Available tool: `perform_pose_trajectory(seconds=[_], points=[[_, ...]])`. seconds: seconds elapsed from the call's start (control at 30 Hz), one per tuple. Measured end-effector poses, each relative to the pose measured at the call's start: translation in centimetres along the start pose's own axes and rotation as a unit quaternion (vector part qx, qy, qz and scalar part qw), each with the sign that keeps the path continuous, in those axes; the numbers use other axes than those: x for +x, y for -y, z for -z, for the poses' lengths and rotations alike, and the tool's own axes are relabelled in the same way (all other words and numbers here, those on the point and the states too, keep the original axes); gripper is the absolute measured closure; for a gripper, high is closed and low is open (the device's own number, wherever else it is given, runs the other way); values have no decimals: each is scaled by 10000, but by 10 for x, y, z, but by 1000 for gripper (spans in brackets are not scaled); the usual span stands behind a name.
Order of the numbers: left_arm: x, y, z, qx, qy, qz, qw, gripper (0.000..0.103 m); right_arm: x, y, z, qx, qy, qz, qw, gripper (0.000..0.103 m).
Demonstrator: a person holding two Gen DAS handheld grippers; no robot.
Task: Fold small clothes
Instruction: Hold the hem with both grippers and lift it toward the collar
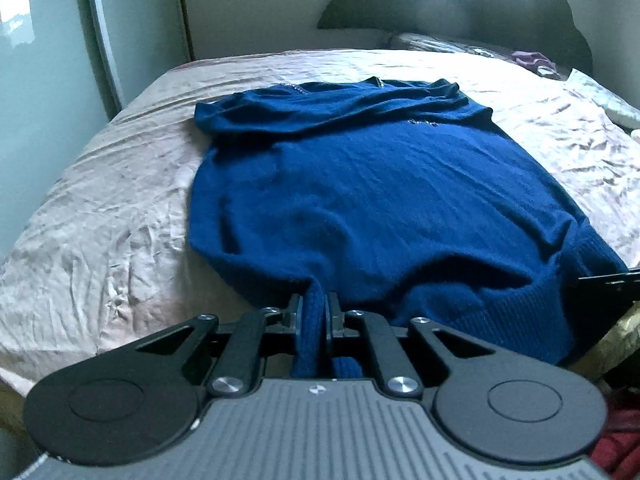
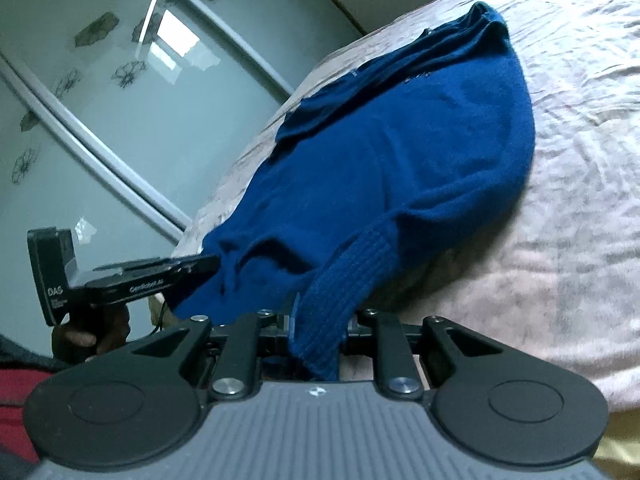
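The blue sweater (image 1: pixel 360 200) lies spread on the bed (image 1: pixel 100 208), filling the middle of the left wrist view, with its sleeves already laid across the chest near the top of the garment. So the side folds look done, and the lengthwise fold, bringing the hem up toward the collar, looks like what is left. Both grippers are set for it. The left gripper (image 1: pixel 314 314), at the lower centre of its own view, is clenched on a bunched piece of the ribbed hem. The right gripper (image 2: pixel 320 320) pinches the hem's other corner at the lower centre of the right wrist view, with the ribbed band draped over its fingers. There the left gripper's body (image 2: pixel 132 280) shows at the left edge, held by a hand (image 2: pixel 92 332). The hem is raised slightly off the bed at both grips. No basket, box or other container shows in either view, so nothing can be said of contents.
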State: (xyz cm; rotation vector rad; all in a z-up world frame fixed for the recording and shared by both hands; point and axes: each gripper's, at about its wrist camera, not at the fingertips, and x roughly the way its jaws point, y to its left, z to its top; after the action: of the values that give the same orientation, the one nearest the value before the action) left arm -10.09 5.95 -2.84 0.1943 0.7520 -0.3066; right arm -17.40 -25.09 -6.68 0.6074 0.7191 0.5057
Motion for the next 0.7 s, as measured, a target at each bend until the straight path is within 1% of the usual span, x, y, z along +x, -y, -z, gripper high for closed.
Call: perform_pose_trajectory(seconds=[0.13, 0.3, 0.4, 0.57, 0.7], points=[[1, -2, -1, -65, -65, 19, 10000, 92, 0, 0, -5, 16, 150, 6, 9999, 85], [5, -9, -2, -298, -184, 120, 9993, 92, 2, -2, -9, -16, 254, 30, 9997, 85], [6, -10, -2, -305, -203, 105, 9993, 92, 4, -5, -8, -23, 271, 31, 9996, 85], [7, -11, -1, -344, -232, 101, 9991, 92, 5, -9, -8, -84, 255, 64, 9996, 88], [7, -12, -1, -342, -229, 116, 9991, 92, 3, -10, -8, -59, 322, 61, 9994, 89]])
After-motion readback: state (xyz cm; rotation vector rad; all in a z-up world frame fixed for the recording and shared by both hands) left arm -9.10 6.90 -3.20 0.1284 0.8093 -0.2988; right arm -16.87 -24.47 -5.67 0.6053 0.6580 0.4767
